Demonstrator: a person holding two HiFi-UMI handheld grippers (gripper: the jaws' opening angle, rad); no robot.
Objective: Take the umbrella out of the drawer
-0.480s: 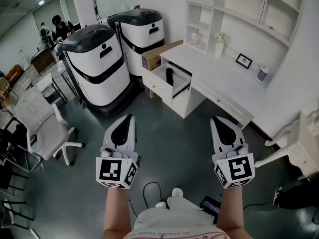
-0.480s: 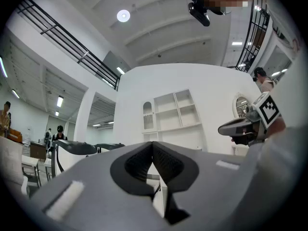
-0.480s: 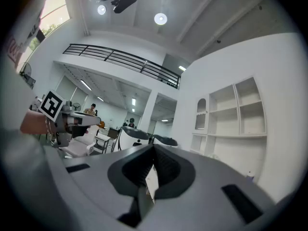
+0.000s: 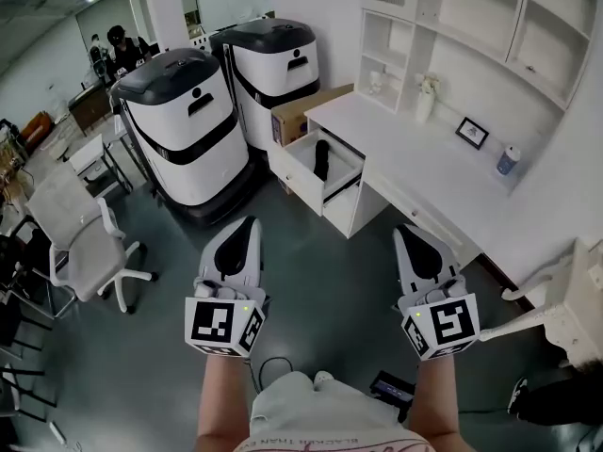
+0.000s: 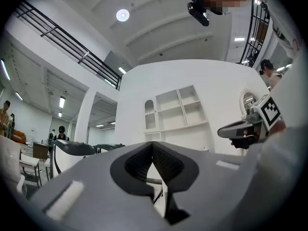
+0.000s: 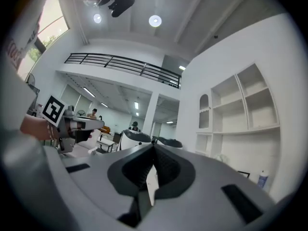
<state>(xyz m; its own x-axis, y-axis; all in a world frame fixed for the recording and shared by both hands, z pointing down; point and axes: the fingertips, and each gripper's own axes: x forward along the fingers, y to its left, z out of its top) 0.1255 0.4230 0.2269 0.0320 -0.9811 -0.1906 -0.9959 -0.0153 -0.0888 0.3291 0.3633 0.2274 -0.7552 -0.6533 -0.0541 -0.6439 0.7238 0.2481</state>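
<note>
Between the fingers (image 5: 137, 166) of the left gripper (image 4: 247, 224) there is nothing: in the left gripper view the two dark pads meet at their tips, closed and empty. The right gripper (image 4: 408, 232) matches it, its fingers (image 6: 168, 166) pressed together on nothing. In the head view both grippers hang side by side over the grey floor (image 4: 330, 252), well apart from each other, each pointing toward the white surface (image 4: 405, 144) ahead.

Only bare floor lies between the fingertips and the furniture. To the left stand two large white machines (image 4: 184, 135) with dark lids, one behind the other. A cardboard box (image 4: 300, 111) is wedged between the rear machine and the end of the surface. A white swivel chair (image 4: 80, 243) sits farther left. On the surface are a white vase (image 4: 425, 104), a small framed picture (image 4: 472, 133) and a bottle (image 4: 509, 161). White shelves (image 4: 471, 22) rise above them. A cable and a dark device (image 4: 391, 386) lie on the floor near the person's feet.

The drawer (image 4: 297, 177) stands pulled open at the left end of the surface, just beside the box. The umbrella (image 4: 321, 158), a short dark folded shape, rests inside the drawer against its white interior. It is well apart from both sets of fingers, ahead of them and roughly midway between the lines they point along.
</note>
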